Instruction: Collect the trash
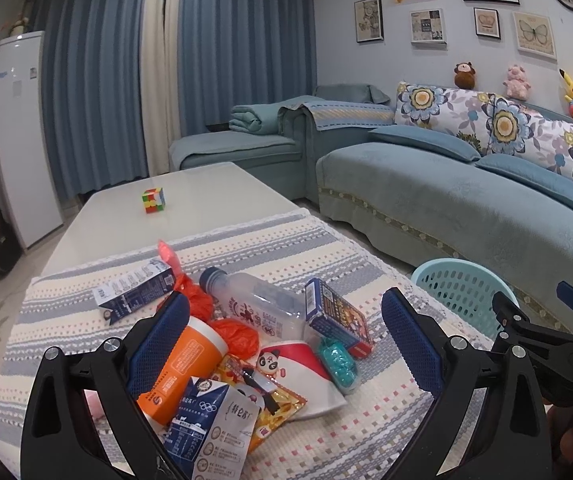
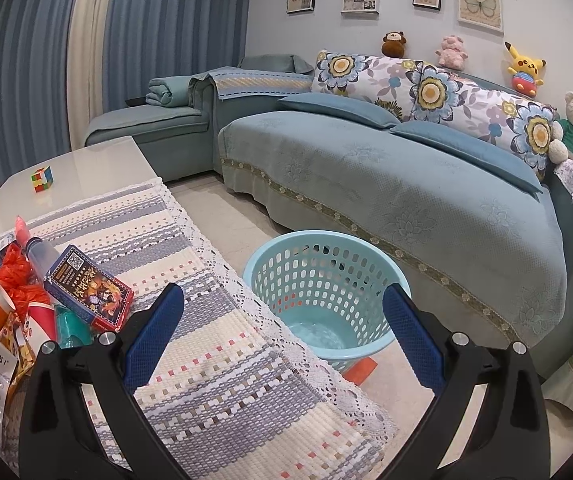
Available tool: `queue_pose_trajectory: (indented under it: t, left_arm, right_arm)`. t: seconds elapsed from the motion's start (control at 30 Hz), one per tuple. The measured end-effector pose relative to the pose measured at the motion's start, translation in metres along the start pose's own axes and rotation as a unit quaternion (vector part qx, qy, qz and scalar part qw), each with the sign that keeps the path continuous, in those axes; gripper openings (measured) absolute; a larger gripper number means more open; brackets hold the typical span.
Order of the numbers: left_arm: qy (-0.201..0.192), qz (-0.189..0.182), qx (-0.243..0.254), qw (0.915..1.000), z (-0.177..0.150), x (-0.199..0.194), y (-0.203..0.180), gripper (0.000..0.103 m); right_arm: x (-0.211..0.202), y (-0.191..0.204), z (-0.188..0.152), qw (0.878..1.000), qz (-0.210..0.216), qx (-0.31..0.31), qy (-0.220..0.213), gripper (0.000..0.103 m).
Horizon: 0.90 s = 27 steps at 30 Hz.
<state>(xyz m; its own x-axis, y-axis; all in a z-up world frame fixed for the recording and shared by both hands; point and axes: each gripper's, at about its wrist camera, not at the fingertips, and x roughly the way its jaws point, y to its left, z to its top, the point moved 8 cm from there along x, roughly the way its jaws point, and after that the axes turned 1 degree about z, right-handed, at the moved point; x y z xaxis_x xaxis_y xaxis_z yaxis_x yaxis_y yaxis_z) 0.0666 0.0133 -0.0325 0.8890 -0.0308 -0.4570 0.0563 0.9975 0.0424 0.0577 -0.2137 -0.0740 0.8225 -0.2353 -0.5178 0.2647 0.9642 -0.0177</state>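
The left gripper (image 1: 284, 344) hangs low in the frame over a heap of trash, its blue fingers (image 1: 158, 344) spread wide and gripping nothing. Between them lie an orange cup (image 1: 184, 368), a clear plastic bottle (image 1: 258, 304), a crumpled orange bag (image 1: 236, 334) and a milk carton (image 1: 206, 428), all on the woven cloth (image 1: 326, 248) covering the surface. The right gripper (image 2: 284, 334) also has its fingers wide apart and empty, at the cloth's edge in the lower middle of its view. The pale blue basket (image 2: 322, 276) stands on the floor just beside the surface, centre frame. A puzzle cube (image 1: 153, 200) sits well apart, upper left of centre.
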Motion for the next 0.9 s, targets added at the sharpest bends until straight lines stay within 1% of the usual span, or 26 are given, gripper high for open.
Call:
queue_pose_trajectory:
  t: [0.6,0.9]
  left_arm:
    - [-0.002,0.002,-0.002,1.0000,0.0006,-0.0022,-0.0015,0.094]
    - [-0.008,0.017,-0.002,0.9998,0.0027,-0.0072,0.0028,0.094]
  right_arm:
    - [-0.0008,0.0054,0.0004,1.000,0.004,-0.012,0.004,0.095]
    - [-0.0063,0.0050,0.0048,1.000,0.007,-0.008,-0.006,0.095]
